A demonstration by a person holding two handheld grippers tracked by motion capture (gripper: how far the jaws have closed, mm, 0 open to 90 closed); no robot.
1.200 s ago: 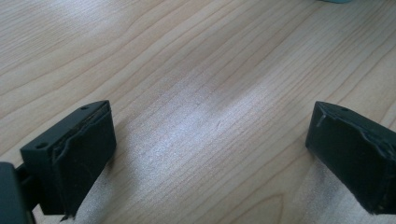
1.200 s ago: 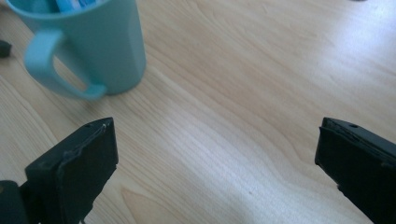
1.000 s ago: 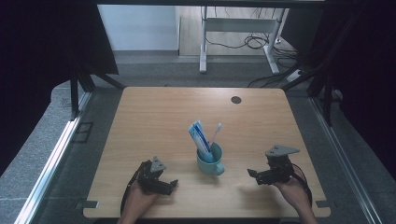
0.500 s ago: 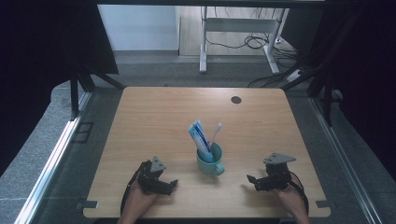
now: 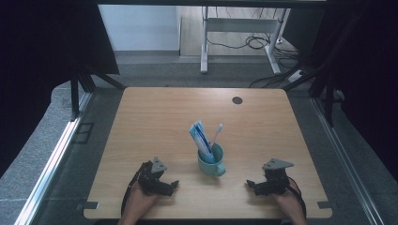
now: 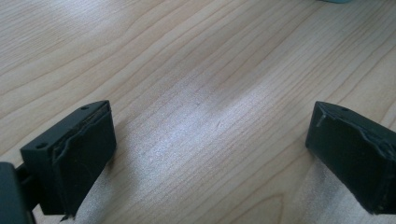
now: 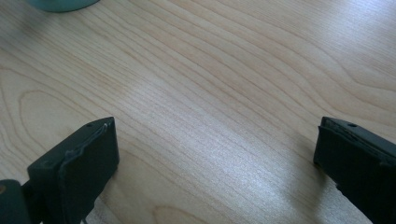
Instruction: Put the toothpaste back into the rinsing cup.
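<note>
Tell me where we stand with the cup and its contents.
Done: the toothpaste tube and toothbrush stand in the teal cup. In hand: nothing; the left gripper and right gripper rest open on the table, either side of the cup. Left: nothing obvious.

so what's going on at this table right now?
A person rests a claw in each hand on the near edge of the light wooden table. The left claw and right claw are both open and empty, on either side of a teal ceramic mug holding a blue-and-white toothpaste tube and a white toothbrush. Nothing is gripped.
</note>
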